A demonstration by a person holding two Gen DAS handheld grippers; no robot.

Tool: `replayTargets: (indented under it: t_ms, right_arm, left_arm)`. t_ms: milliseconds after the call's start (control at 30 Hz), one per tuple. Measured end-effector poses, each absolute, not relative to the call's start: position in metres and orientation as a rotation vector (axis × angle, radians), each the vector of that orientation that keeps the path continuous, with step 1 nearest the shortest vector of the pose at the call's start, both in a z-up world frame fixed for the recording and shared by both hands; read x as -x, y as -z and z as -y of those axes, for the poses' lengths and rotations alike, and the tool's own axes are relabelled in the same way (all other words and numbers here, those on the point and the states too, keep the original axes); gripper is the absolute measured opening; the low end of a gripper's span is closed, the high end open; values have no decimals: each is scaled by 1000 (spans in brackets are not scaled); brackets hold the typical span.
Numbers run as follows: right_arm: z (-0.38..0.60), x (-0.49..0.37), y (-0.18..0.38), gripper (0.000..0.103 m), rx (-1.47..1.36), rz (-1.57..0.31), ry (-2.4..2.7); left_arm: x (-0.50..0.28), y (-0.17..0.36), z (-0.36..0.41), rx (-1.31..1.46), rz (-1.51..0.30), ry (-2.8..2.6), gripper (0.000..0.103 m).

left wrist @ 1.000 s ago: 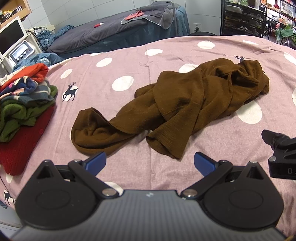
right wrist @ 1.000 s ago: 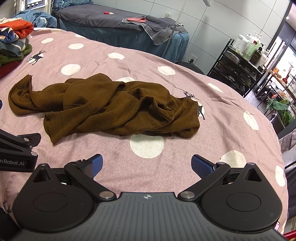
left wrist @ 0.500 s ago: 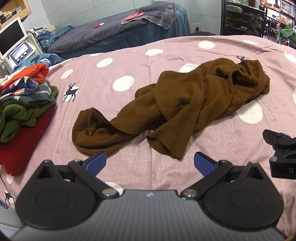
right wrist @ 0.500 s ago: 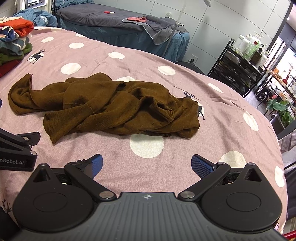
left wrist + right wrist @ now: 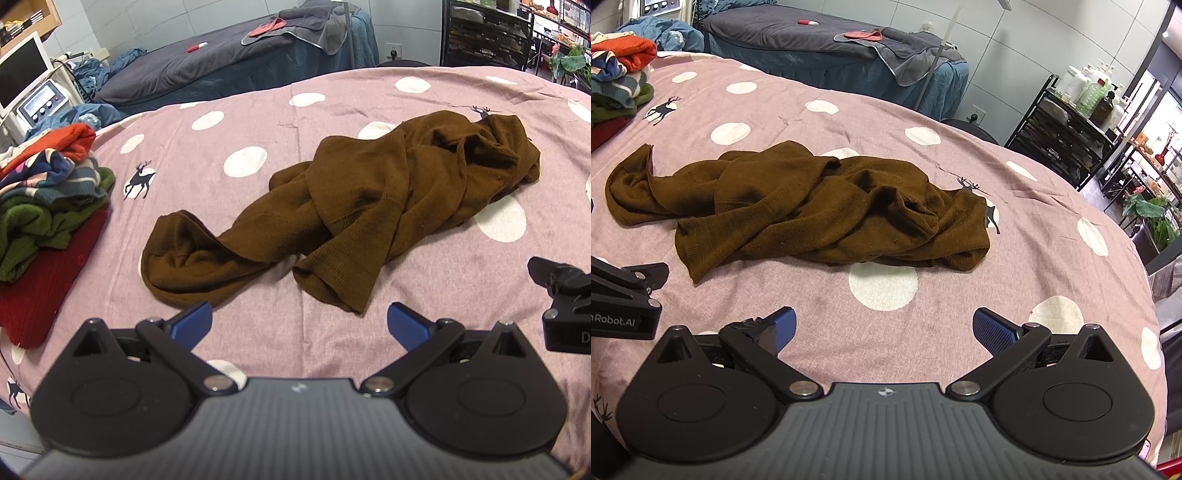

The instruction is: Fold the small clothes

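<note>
A crumpled brown knit sweater (image 5: 369, 206) lies in a heap on the pink spotted bedsheet (image 5: 258, 110), one sleeve trailing toward the left. It also shows in the right wrist view (image 5: 812, 210). My left gripper (image 5: 299, 325) is open and empty, held just short of the sweater's near edge. My right gripper (image 5: 882, 328) is open and empty, a little back from the sweater over a white spot. The right gripper's body shows at the right edge of the left wrist view (image 5: 565, 306).
A pile of folded clothes (image 5: 44, 206) in red, green, striped and orange sits at the bed's left edge. A second bed with a grey cover (image 5: 229, 62) stands behind. A black shelf cart with bottles (image 5: 1078, 122) is at the right.
Both grippers have crept slightly; the sweater sits a touch lower in the left wrist view. The sweater itself has not moved.
</note>
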State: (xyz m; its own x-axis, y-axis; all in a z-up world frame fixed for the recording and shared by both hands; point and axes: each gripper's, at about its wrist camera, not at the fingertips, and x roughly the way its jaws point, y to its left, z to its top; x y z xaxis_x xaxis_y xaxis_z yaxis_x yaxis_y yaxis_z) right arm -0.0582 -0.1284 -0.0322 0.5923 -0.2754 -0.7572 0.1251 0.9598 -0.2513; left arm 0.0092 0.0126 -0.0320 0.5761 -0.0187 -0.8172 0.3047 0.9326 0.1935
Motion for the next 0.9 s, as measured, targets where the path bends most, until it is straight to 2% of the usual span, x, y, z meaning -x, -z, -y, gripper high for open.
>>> replayTargets:
  t_ms: [167, 367, 467, 533, 600, 633, 900]
  right_arm:
    - [130, 59, 34, 103, 174, -888, 238]
    - [147, 74, 38, 103, 98, -763, 217]
    - [168, 83, 46, 103, -23, -706, 160]
    - [182, 85, 52, 103, -134, -697, 108]
    - [191, 82, 59, 103, -214, -694, 79]
    - [194, 78, 62, 103, -237, -697, 69]
    - [189, 51, 67, 103, -229, -711, 48]
  left_arm:
    - [-10, 36, -15, -326, -932, 210, 103]
    - [-10, 54, -22, -369, -867, 249, 103]
    - [-4, 64, -28, -397, -822, 300, 93]
    - [-5, 71, -30, -389, -838, 338, 79]
    - [-10, 78, -29, -352, -858, 367, 57]
    - [-12, 81, -28, -340, -866, 379, 54]
    - [-44, 100, 17, -381, -793, 469, 53]
